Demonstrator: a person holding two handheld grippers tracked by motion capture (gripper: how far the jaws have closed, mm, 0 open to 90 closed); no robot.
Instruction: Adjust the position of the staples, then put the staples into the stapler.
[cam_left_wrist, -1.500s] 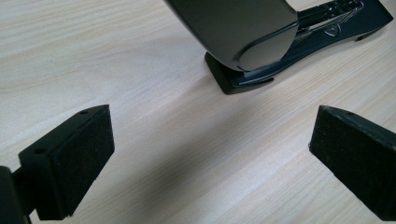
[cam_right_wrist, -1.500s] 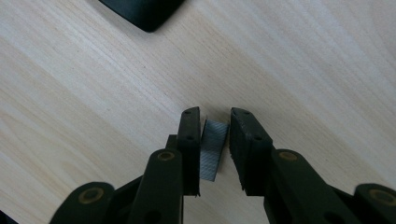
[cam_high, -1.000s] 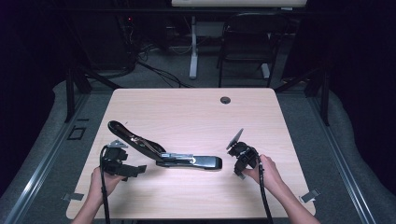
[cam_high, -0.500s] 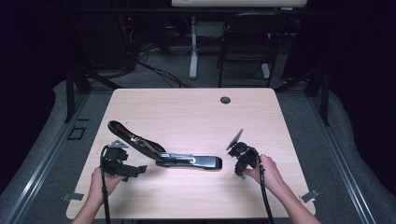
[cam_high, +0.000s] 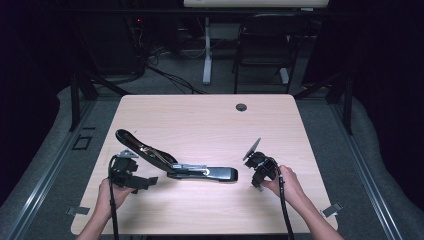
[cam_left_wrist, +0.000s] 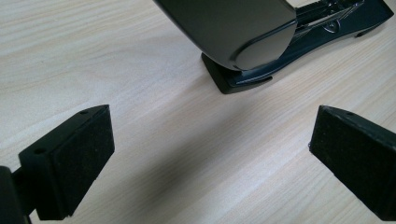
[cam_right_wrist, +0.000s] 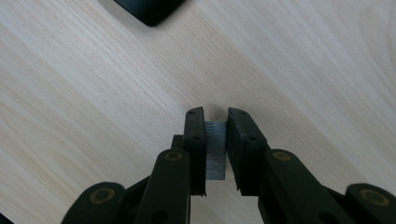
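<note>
The staple strip, a small grey ridged block, sits clamped between the pads of my right hand-held gripper, whose jaws are drawn in close on its two sides, just above the pale wooden surface. From above I see that right hand-held gripper near the right front part of the surface, tilted, with my right hand behind it.

To its left lies the black stapler, swung open: its base rests flat and its top arm slants up and away toward the left. A dark corner of the stapler shows at the top of the right gripper view.

My left hand-held gripper sits just in front of the raised arm, held by my left hand. Its jaws stand wide apart with bare wood between the pads and nothing in them; the stapler's rounded end is just ahead.

A small dark grommet is set near the far edge.
</note>
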